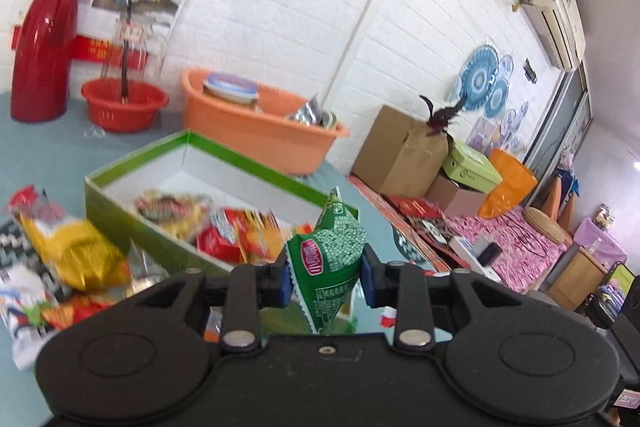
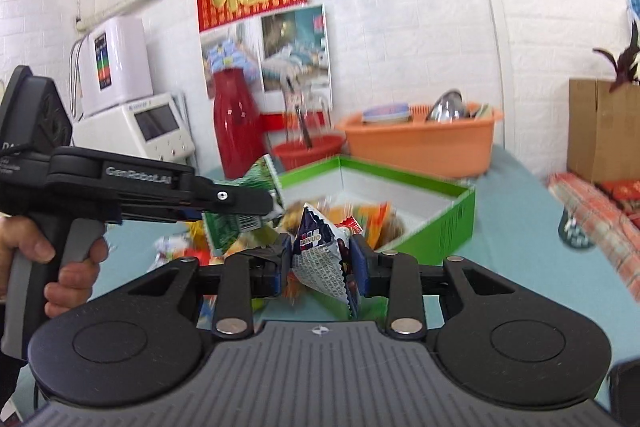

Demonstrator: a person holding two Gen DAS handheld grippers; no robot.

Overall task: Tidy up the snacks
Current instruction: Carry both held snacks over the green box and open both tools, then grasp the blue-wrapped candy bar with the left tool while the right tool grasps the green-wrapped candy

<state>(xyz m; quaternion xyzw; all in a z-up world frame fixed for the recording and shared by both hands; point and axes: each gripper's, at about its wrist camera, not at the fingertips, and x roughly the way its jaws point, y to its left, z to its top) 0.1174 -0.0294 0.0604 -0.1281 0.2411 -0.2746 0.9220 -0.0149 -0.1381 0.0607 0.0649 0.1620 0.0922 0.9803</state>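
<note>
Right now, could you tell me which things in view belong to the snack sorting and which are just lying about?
Part of the job:
- green snack packet, held in the left gripper
- dark blue snack packet, held in the right gripper
- green box with snacks inside
- loose snacks on the table

Lying about:
- red jug
- red basket
- orange tub
- cardboard box

Green box (image 1: 132, 203) far end free; snack packets (image 1: 224, 227) crowd near end.
</note>
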